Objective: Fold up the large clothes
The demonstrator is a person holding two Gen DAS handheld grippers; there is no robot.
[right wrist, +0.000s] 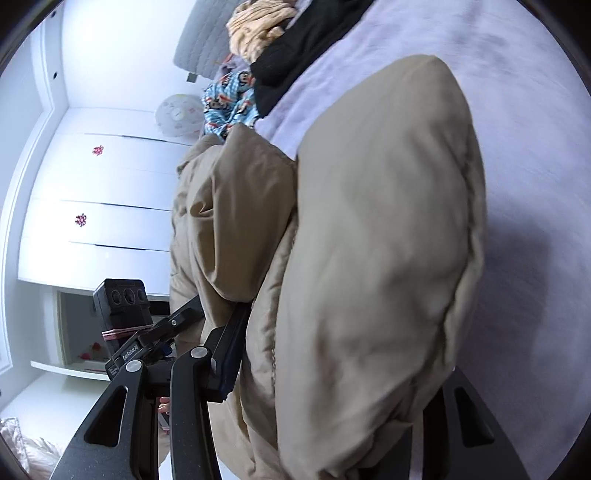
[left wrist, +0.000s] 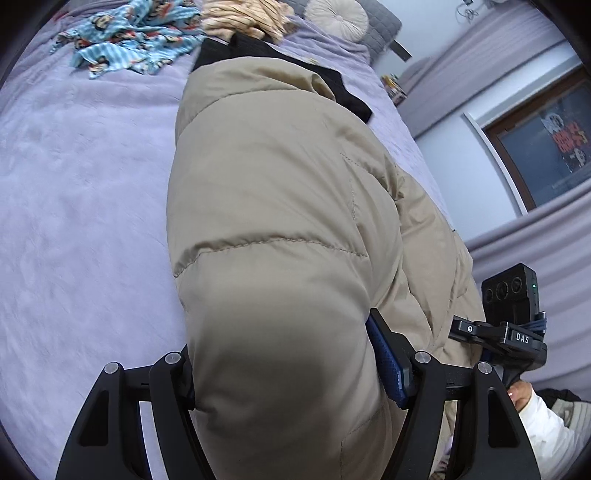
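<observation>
Holding the beige puffer jacket [left wrist: 280, 229] in both sets of fingers, left gripper [left wrist: 288, 376] and right gripper [right wrist: 332, 369] each clamped on thick padding above the purple bed [left wrist: 81, 192]; folding has barely begun, and other clothes wait.

beige puffer jacket [right wrist: 369, 258] gripped, lilac bedspread [right wrist: 517, 110]

Bedspread [left wrist: 85, 206]: open from 7 to 10 o'clock in the left view. Jacket [left wrist: 280, 229]: fills centre, blocks 12 to 5. Clothes pile [left wrist: 133, 40]: obstructs 11 o'clock. Pillow [left wrist: 338, 16]: 12 o'clock.
</observation>
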